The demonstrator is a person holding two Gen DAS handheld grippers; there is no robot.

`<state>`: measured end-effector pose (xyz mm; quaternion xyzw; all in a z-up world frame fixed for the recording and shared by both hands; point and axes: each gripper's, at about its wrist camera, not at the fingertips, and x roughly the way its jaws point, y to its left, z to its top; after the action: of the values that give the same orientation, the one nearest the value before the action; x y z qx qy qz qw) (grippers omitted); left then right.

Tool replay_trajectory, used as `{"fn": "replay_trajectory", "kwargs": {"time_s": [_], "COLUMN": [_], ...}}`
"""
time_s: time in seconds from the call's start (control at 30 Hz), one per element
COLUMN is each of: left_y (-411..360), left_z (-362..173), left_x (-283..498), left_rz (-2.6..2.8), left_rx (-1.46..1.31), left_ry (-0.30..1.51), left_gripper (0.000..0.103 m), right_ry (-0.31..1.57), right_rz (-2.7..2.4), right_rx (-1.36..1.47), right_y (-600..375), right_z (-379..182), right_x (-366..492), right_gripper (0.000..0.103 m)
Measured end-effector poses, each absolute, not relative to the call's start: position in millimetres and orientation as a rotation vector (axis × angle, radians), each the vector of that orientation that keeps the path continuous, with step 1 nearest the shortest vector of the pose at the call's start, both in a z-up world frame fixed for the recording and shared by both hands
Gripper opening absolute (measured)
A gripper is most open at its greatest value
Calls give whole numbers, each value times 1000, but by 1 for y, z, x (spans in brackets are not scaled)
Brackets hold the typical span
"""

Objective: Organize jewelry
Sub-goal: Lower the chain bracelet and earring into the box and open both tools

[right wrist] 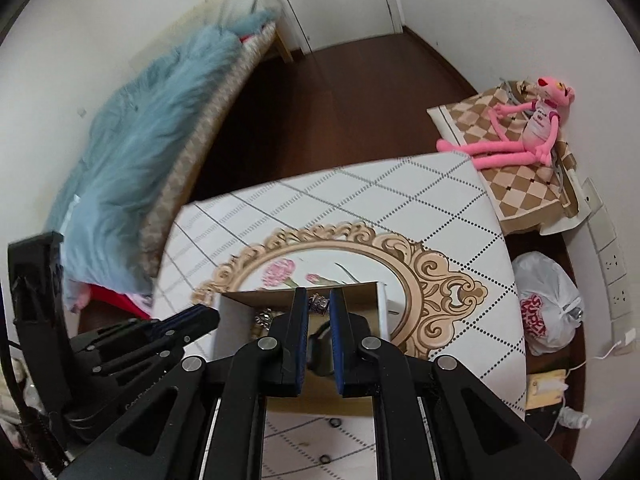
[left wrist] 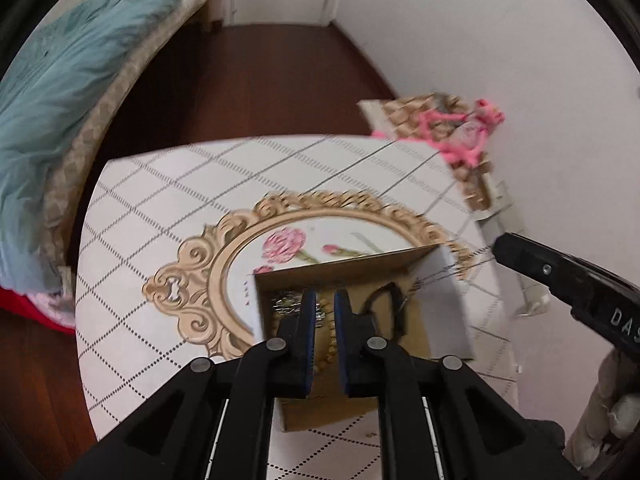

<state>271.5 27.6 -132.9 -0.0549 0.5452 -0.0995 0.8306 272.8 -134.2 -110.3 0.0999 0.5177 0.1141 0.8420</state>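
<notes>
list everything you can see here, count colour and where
cardboard box: one, brown, open, on the table, jewelry inside
jewelry: several silver and gold pieces, count unclear, in the box
small rings: two, dark, on the table near the box
table: one, white with grid and gold frame print
pink plush toy: one, on a checkered cushion
blue fluffy blanket: one, on the bed
white plastic bag: one, on the floor
left tool: black, blue pads, slightly apart, over the box
right tool: black, blue pads, slightly apart, over the box
</notes>
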Motion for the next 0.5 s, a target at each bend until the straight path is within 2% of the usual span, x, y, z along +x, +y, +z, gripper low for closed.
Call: {"fn": "replay_trajectory", "kwargs": {"time_s": [0.17, 0.23, 0.27, 0.3, 0.37, 0.4, 0.43, 0.47, 0.5], "left_y": [29, 33, 35, 39, 44, 46, 48, 50, 51], "left_z": [-145, -148, -148, -149, -148, -149, -151, -152, -152], "left_x": [279, 279, 279, 277, 274, 273, 272, 270, 267], "left_rz": [-149, -107, -94, -68, -51, -35, -16, -8, 1], "left_rx": [-94, -82, -83, -85, -93, -91, -82, -81, -83], "left_ry": [1189, 1190, 1190, 1183, 1167, 1172, 1181, 1181, 1179], "left_gripper": [12, 27, 55, 75, 76, 77, 77, 77, 77], "right_ry": [1153, 1198, 1220, 1234, 1266, 1288, 1302, 1305, 1305], "right_rz": [217, 214, 214, 209, 201, 201, 202, 199, 194], "right_rx": [170, 150, 138, 131, 92, 86, 87, 91, 88], "right_y": [-134, -134, -133, -133, -133, -133, -134, -135, -136], "right_z": [-135, -146, -151, -155, -162, -165, -168, -168, -168], "right_x": [286, 289, 288, 287, 281, 278, 276, 273, 272], "right_gripper": [11, 11, 11, 12, 12, 17, 31, 40, 57]}}
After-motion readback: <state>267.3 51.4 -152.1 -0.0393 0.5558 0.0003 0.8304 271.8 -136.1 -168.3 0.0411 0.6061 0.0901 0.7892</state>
